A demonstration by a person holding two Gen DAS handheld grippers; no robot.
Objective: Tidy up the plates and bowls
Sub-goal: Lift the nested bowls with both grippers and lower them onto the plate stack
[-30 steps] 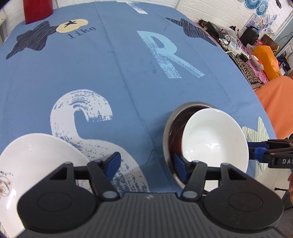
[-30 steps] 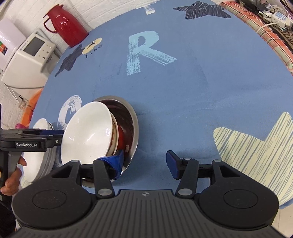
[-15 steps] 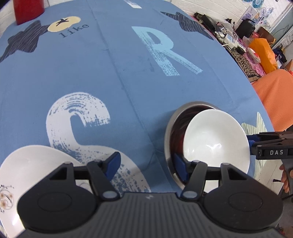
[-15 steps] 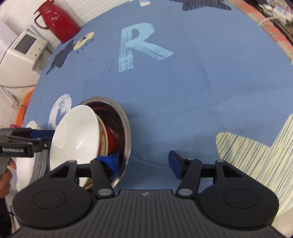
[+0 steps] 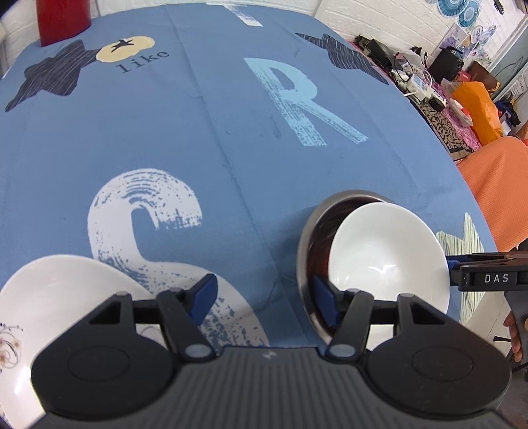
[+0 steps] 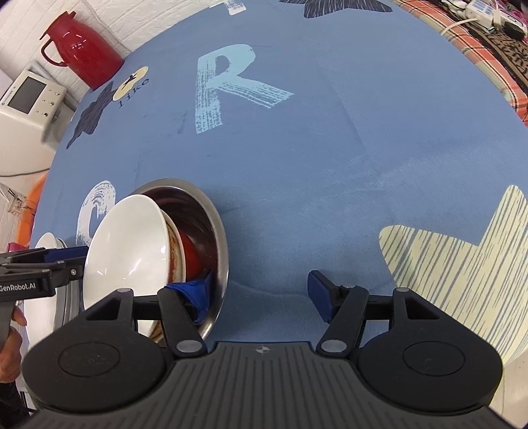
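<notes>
A steel bowl [image 5: 349, 194] [image 6: 211, 211] stands near the front edge of the blue tablecloth [image 5: 211, 138]. Tilted on edge inside it is a white bowl [image 5: 386, 257] [image 6: 128, 247], leaning on a cream bowl with a red inside [image 6: 191, 257]. My left gripper [image 5: 264, 293] is open, its right finger inside the steel bowl and its left finger outside the rim. From the opposite side my right gripper [image 6: 260, 287] is open too, its left finger inside the bowl. A white plate [image 5: 59, 297] [image 6: 41, 313] with a small flower print lies left of the bowls.
At the table's far left corner stands a red thermos [image 6: 82, 49] [image 5: 62, 16], with a white appliance [image 6: 29, 99] beyond the edge. An orange cloth [image 5: 495, 184] and a cluttered table [image 5: 425, 82] lie to the right. A hand [image 6: 10, 330] holds the left gripper.
Both grippers shifted only slightly around the steel bowl and stayed open. The bowls and the plate kept their places.
</notes>
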